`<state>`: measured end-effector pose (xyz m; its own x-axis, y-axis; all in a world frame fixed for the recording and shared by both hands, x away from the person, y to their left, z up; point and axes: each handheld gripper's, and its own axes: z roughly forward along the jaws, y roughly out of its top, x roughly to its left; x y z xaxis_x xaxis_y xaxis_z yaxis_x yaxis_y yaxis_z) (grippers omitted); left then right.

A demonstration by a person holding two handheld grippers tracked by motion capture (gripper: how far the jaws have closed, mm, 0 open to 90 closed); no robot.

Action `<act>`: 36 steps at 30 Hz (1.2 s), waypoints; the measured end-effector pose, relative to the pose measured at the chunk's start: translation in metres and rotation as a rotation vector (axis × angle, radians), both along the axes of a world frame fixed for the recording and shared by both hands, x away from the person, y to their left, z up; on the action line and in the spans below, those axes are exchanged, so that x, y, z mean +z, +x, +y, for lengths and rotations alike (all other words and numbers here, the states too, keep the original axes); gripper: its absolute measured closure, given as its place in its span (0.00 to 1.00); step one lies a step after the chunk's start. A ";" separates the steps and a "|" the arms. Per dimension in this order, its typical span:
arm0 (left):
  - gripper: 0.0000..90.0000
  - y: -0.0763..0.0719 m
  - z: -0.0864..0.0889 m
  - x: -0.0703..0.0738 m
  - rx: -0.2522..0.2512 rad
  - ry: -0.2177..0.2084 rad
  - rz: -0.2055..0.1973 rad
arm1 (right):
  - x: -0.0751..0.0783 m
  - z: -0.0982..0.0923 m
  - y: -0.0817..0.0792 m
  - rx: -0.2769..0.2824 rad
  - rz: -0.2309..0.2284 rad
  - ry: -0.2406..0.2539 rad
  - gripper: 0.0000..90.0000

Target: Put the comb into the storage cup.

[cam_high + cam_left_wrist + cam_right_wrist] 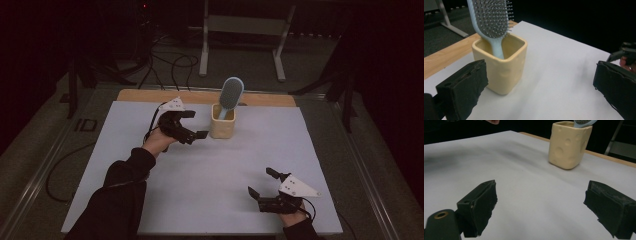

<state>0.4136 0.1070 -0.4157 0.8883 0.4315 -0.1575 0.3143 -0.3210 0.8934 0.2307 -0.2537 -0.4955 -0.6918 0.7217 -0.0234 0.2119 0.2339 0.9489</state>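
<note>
Both grippers stand with their jaws wide and nothing between them. The left gripper [191,124] hovers at the far side of the white table [210,170], just left of the cream holder [222,127], its jaws turned toward it; I'd say it is poised there either to steady the holder or to reach for what stands inside. The right gripper [261,183] waits near the right front edge, well apart from everything, seemingly kept out of the way.

Going down in size: the table carries a wooden strip [150,95] along its far edge. The holder, square and dimpled, stands upright at far centre. In it sits a pale blue hairbrush [231,94], handle down, head up and leaning right, bristles facing the person; the handle's foot is hidden, so whether it touches bottom is unclear.
</note>
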 end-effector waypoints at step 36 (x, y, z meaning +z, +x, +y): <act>0.00 -0.066 0.109 -0.023 0.103 0.052 -0.015 | 0.000 0.004 0.000 0.005 -0.001 -0.018 0.11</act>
